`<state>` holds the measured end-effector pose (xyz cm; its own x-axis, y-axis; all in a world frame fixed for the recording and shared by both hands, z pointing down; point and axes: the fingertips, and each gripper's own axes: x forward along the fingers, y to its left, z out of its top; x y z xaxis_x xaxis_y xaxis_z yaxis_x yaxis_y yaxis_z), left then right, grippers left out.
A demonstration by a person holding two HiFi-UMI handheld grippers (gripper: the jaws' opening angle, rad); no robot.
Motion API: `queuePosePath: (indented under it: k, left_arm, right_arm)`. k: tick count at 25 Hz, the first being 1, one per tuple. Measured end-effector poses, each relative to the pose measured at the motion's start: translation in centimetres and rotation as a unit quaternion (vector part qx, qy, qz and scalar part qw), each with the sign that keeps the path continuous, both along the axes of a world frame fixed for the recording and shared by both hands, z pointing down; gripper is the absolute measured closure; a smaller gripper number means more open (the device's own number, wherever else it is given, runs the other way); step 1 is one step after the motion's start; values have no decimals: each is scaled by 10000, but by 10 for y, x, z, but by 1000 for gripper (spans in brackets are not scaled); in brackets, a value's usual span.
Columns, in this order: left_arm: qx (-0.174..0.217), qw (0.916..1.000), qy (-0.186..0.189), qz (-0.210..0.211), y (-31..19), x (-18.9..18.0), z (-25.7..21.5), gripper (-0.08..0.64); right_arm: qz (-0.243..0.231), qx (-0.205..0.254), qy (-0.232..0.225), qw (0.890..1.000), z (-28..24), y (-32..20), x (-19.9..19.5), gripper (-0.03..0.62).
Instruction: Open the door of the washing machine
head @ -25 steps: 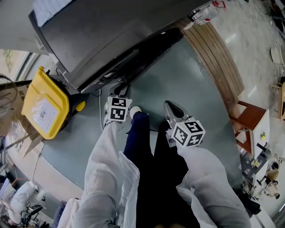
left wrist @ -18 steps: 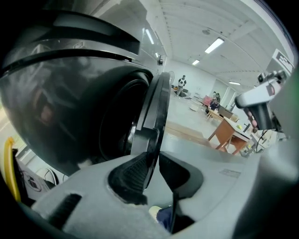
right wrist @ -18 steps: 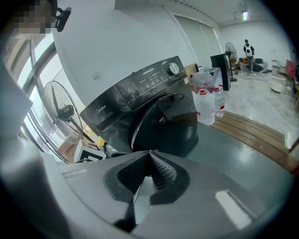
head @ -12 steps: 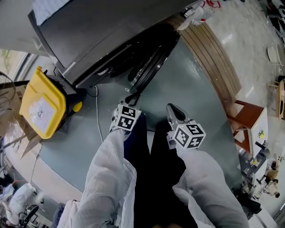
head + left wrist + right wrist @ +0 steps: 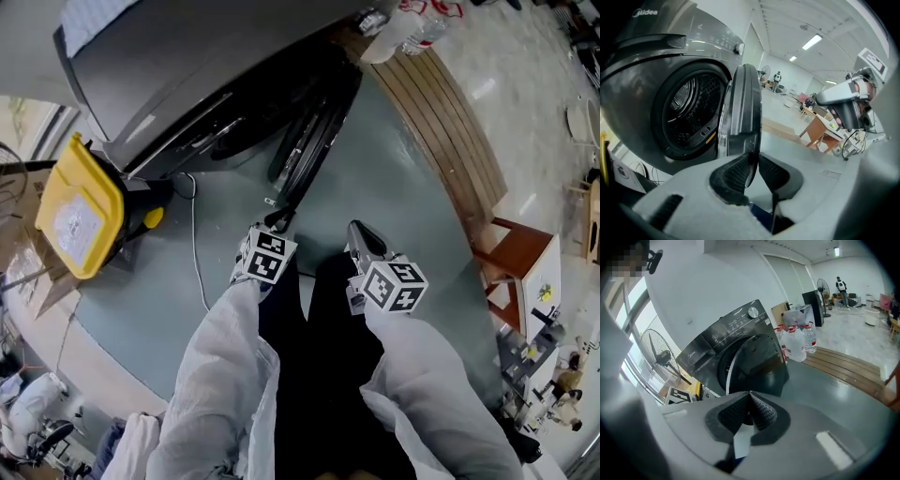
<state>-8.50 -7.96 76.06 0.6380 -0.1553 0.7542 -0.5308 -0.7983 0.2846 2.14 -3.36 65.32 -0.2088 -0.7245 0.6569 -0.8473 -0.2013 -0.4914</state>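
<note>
Between the left gripper's (image 5: 751,164) jaws, just closing, the open door's (image 5: 740,108) edge is pinched.

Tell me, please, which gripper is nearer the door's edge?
Left: the left gripper, jaws just closing, grips the door's edge; the right gripper, shut and empty, hangs apart beside it.

The dark front-loading washing machine (image 5: 187,75) stands at the grey floor's (image 5: 394,206) far edge, its round door (image 5: 309,150) swung out forward. A yellow plastic bin (image 5: 80,206) sits left of it, clear plastic bottles (image 5: 424,36) and wooden planks (image 5: 450,141) right.
</note>
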Motion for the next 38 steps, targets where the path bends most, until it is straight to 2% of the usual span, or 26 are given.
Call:
queuePosePath:
  k: [5,9,16,19,28,38]
  left_arm:
    - [-133,9997,-23,-214,27,30,-3,497]
    - [-165,9996,6,-220,51,64,1,492]
    - [-228,9997,-53,83,92,137,2,485]
    - [-269,9995,-66,165,104,170,2,483]
    - [-632,9961,124,-610,120,250,2,483]
    - [-1073,9903,275,-840,121,324,1,482]
  right_arm:
    - [-308,-50,69,9995,7,22,38,583]
    - [-338,-101,126,9993,16,44,77,583]
    - [-338,-145,83,9993,20,83,133,583]
    - [-184,-125,21,9998,21,94,160,583]
    - [320,-171,-43,9993,32,129,239,584]
    - [989,-238,-155,9947,37,153,294,583]
